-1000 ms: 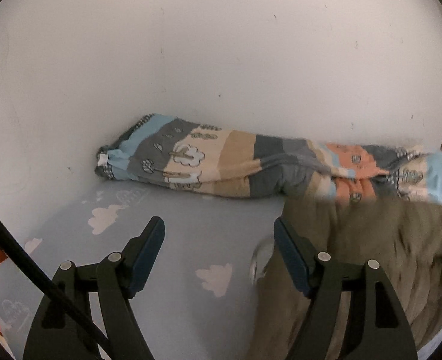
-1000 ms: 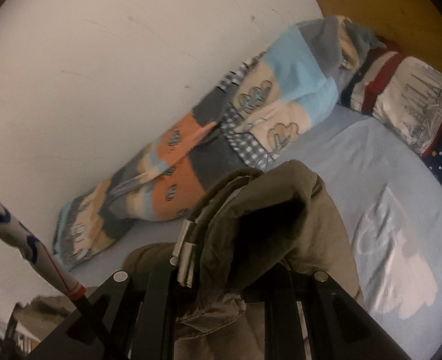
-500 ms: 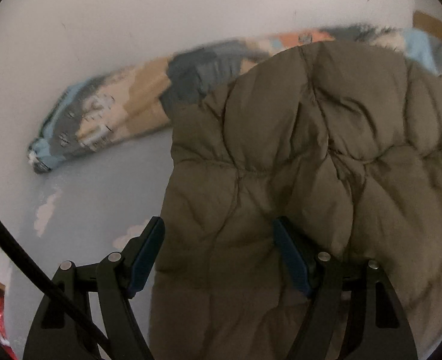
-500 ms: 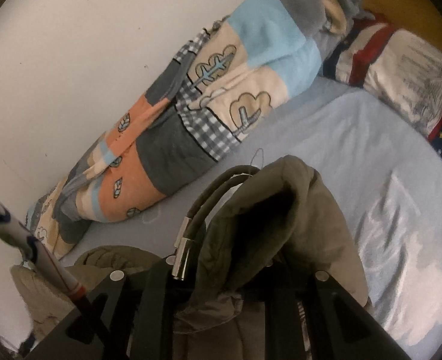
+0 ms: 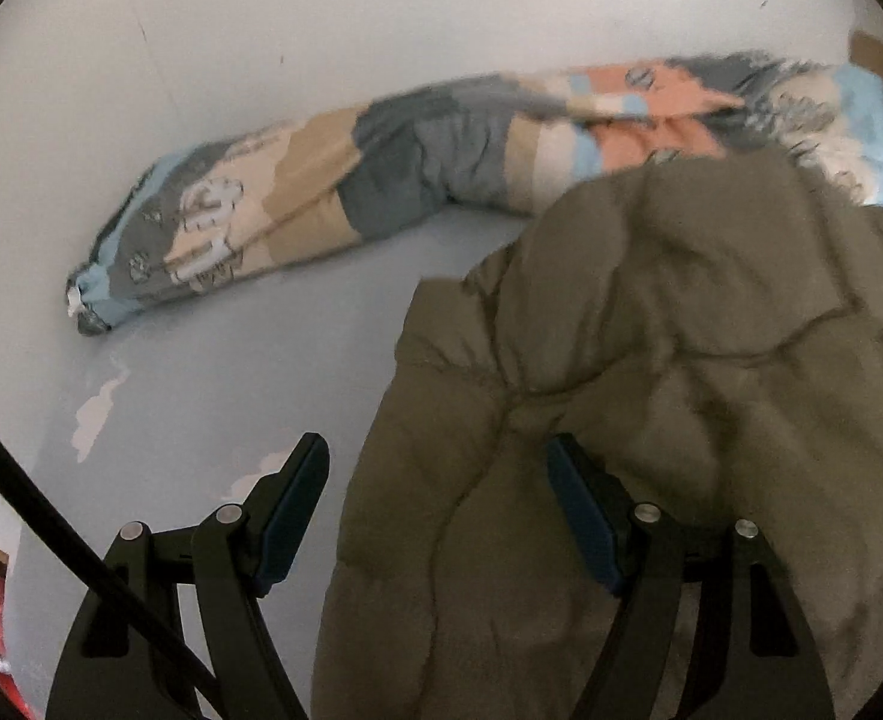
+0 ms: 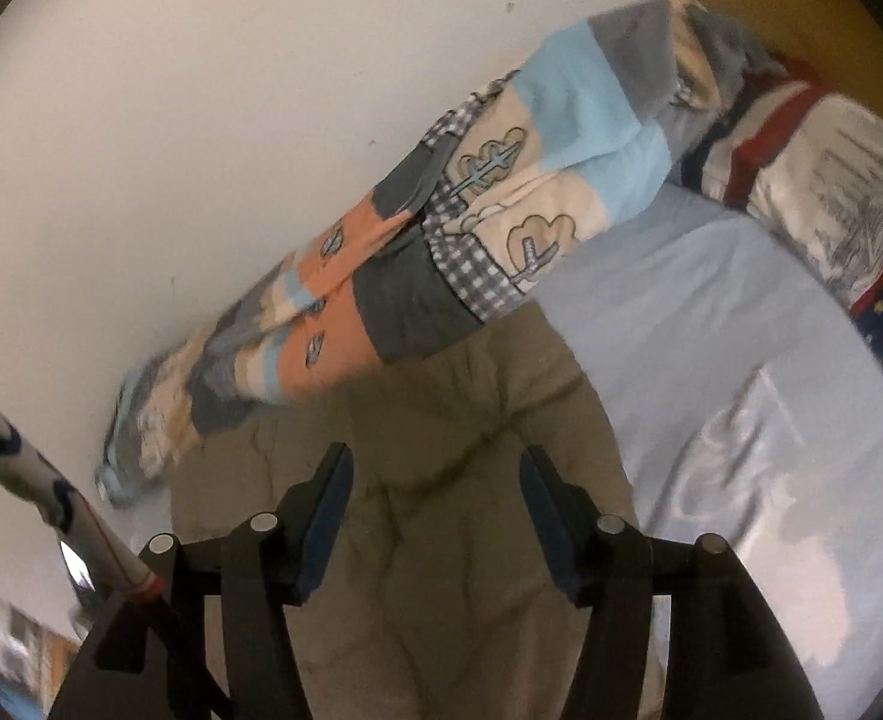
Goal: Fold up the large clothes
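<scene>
Releasing its hold, the right gripper [image 6: 435, 492] now hangs with its jaws spread above the olive-green quilted puffer jacket [image 6: 441, 540], whose padded surface lies flat beneath them; half a second ago the same jaws were pinched on a bunched fold of that jacket near its metal-tipped cord, and they have just been opening, with nothing pressed between the pads now. The jacket rests on the pale blue bed sheet printed with white clouds [image 6: 711, 360], its far edge running up against the rolled patchwork quilt in blue, orange, grey and cream [image 6: 501, 204] that lies along the white wall [image 6: 201, 120]. A red-trimmed white pillow [image 6: 813, 180] sits at the head of the bed by a wooden headboard.

From the left wrist, the left gripper [image 5: 435, 480] points down at the bed with its jaws spread wide, unchanged from a second ago. Its right finger [image 5: 585, 516] lies over the jacket [image 5: 651, 390], the left one over bare sheet [image 5: 231, 360], and the jacket's edge falls between them without being pinched. A second ago this view showed mostly sheet and quilt [image 5: 381, 180]; the jacket now fills its right half.
</scene>
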{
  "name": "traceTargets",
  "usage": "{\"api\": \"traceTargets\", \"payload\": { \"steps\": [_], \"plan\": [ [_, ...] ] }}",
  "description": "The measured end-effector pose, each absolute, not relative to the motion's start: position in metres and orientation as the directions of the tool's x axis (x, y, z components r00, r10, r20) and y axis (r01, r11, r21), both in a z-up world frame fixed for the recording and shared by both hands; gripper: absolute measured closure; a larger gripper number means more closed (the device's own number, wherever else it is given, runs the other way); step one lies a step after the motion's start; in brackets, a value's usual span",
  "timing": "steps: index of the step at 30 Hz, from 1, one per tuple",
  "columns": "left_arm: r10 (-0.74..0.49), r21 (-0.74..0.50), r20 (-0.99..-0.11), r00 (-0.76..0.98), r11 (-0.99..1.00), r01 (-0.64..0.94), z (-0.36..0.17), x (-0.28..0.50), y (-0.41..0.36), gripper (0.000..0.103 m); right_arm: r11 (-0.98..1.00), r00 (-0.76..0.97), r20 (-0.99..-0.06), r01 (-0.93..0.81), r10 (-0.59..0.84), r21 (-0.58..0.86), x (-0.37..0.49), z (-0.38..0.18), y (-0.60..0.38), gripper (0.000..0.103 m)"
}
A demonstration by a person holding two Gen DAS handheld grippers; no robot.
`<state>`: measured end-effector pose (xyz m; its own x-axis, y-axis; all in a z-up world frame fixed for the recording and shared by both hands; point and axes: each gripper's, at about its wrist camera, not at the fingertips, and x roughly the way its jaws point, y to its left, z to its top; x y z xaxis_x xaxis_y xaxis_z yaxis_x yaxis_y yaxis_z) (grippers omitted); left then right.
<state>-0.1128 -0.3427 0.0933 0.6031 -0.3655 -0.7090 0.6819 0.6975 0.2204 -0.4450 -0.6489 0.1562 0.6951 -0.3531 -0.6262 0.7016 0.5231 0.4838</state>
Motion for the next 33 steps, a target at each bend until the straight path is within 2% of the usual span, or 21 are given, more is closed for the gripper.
{"api": "traceTargets", "payload": {
  "steps": [5, 9, 13, 19, 22, 25, 28, 33],
  "plan": [
    [-0.454, 0.160, -0.716, 0.530, 0.632, 0.758, 0.103, -0.144, -0.342, 0.029, 0.636, 0.624, -0.689, 0.709, -0.367, 0.303, -0.433, 0.136, -0.617, 0.041],
    [-0.422, 0.180, -0.744, 0.519, 0.621, 0.763, 0.082, -0.142, -0.358, 0.028, 0.659, 0.581, -0.732, 0.712, -0.356, 0.244, -0.422, 0.111, -0.608, 0.041],
    [-0.409, 0.110, -0.786, 0.463, 0.644, 0.757, 0.064, -0.122, -0.366, 0.024, 0.662, 0.503, -0.787, 0.731, -0.357, 0.167, -0.411, 0.083, -0.612, 0.041],
    [-0.364, 0.098, -0.822, 0.438, 0.666, 0.739, 0.051, -0.112, -0.375, 0.020, 0.609, 0.527, -0.812, 0.738, -0.251, 0.290, -0.417, 0.047, -0.635, 0.040],
    [-0.349, 0.092, -0.827, 0.441, 0.690, 0.718, 0.066, -0.119, -0.363, 0.020, 0.592, 0.503, -0.827, 0.756, -0.253, 0.279, -0.414, 0.047, -0.635, 0.040],
    [-0.399, 0.072, -0.794, 0.458, 0.687, 0.723, 0.094, -0.142, -0.338, 0.021, 0.536, 0.483, -0.830, 0.795, -0.279, 0.283, -0.424, 0.069, -0.626, 0.040],
    [-0.442, 0.066, -0.753, 0.487, 0.686, 0.724, 0.118, -0.181, -0.307, 0.021, 0.554, 0.561, -0.770, 0.762, -0.304, 0.336, -0.445, 0.105, -0.594, 0.039],
    [-0.485, 0.062, -0.716, 0.502, 0.672, 0.738, 0.136, -0.246, -0.267, 0.020, 0.579, 0.615, -0.733, 0.723, -0.290, 0.378, -0.476, 0.136, -0.532, 0.038]
  ]
}}
